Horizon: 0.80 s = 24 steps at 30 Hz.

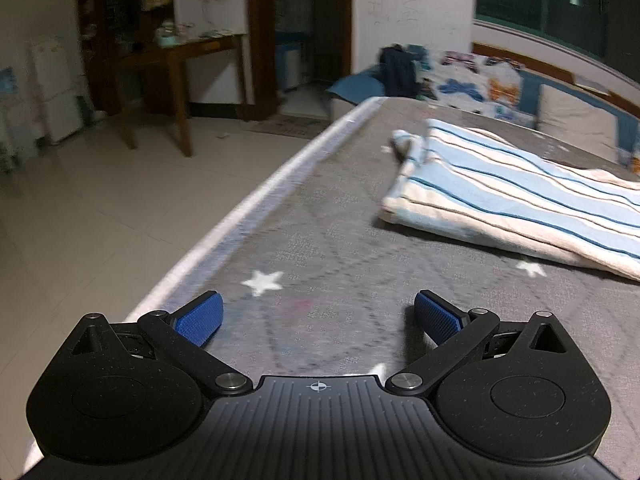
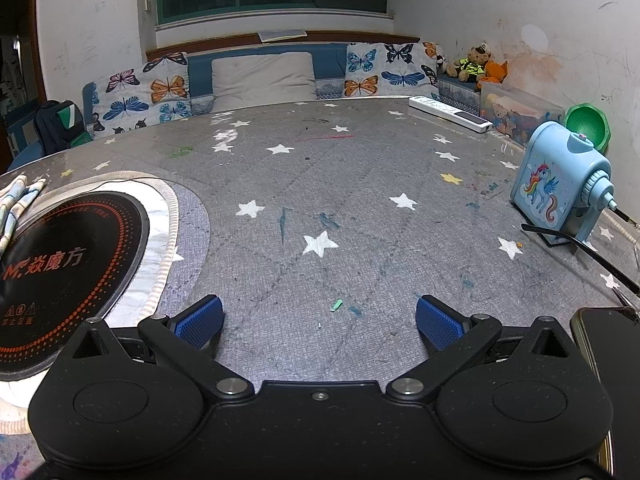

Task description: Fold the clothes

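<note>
- The left gripper [image 1: 318, 314] is held low over the grey star-printed table [image 1: 320, 240], with its blue pads [image 1: 200, 318] spread wide apart and nothing between them.
- The striped cloth [image 1: 516, 196] is seen ahead and to the right of the left gripper, well apart from it, lying folded on the table in light blue, cream and dark blue bands.
- The table's pale edge [image 1: 248, 208] runs ahead and to the left of this gripper, with tiled floor [image 1: 100, 200] beyond it.
- The right gripper [image 2: 320, 318] is likewise held over the table, its pads [image 2: 438, 322] spread and empty.
- A round black cooktop [image 2: 60, 264] set into the table is seen just to the left of the right gripper.
- A corner of the striped cloth [image 2: 16, 200] shows far to the left, past the cooktop and touching its pale rim.
- A blue sharpener [image 2: 560, 188] with a unicorn picture stands ahead and to the right, near the table's edge.
- A dark phone [image 2: 604, 344] lies just beside the right finger.
- A white power strip [image 2: 450, 114] lies far ahead to the right.
- Butterfly cushions [image 2: 140, 92] are lined up behind the table's far side.
</note>
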{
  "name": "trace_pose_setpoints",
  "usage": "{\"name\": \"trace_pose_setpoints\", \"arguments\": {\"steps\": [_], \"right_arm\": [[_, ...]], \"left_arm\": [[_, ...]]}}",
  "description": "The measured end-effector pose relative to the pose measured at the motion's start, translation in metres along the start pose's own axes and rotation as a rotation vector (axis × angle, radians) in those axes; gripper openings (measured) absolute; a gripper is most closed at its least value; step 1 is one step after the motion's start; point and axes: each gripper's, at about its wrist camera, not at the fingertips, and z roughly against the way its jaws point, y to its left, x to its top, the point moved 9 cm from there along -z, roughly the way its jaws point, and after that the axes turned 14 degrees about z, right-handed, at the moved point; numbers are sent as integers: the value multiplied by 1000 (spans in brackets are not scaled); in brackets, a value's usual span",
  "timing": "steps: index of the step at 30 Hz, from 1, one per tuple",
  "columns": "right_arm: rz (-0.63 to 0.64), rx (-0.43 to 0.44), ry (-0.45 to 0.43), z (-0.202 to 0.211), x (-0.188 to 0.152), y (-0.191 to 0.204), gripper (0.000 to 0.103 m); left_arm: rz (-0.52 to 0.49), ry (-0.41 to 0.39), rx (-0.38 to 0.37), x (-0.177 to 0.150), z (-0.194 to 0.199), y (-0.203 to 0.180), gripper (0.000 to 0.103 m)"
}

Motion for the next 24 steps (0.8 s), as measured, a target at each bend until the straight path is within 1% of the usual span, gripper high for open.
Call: {"name": "trace_pose_setpoints", "arguments": {"steps": [3,4,6,8,12,13,15,16,18,21,24], "right_arm": [[0,0,0,0,0,0,103],[0,0,0,0,0,0,103],[0,0,0,0,0,0,103],[0,0,0,0,0,0,103],[0,0,0,0,0,0,103],[0,0,0,0,0,0,103],[0,0,0,0,0,0,103],[0,0,0,0,0,0,103],[0,0,0,0,0,0,103],[0,0,0,0,0,0,103],[0,0,0,0,0,0,103]], "left_arm": [[51,-5,-8,2,1,8,103],[78,-19,-13,3,3,12,103],[96,-36,-6,5,6,16,103],[129,-65,37,7,9,25,103],[193,-100,85,11,14,39,103],[225,-110,91,12,16,45,103],[269,-111,82,12,18,51,103],[309,-109,69,12,18,57,103],[344,-107,61,13,19,62,103],[438,-116,38,13,21,76,103],[460,-126,25,13,25,78,103]]}}
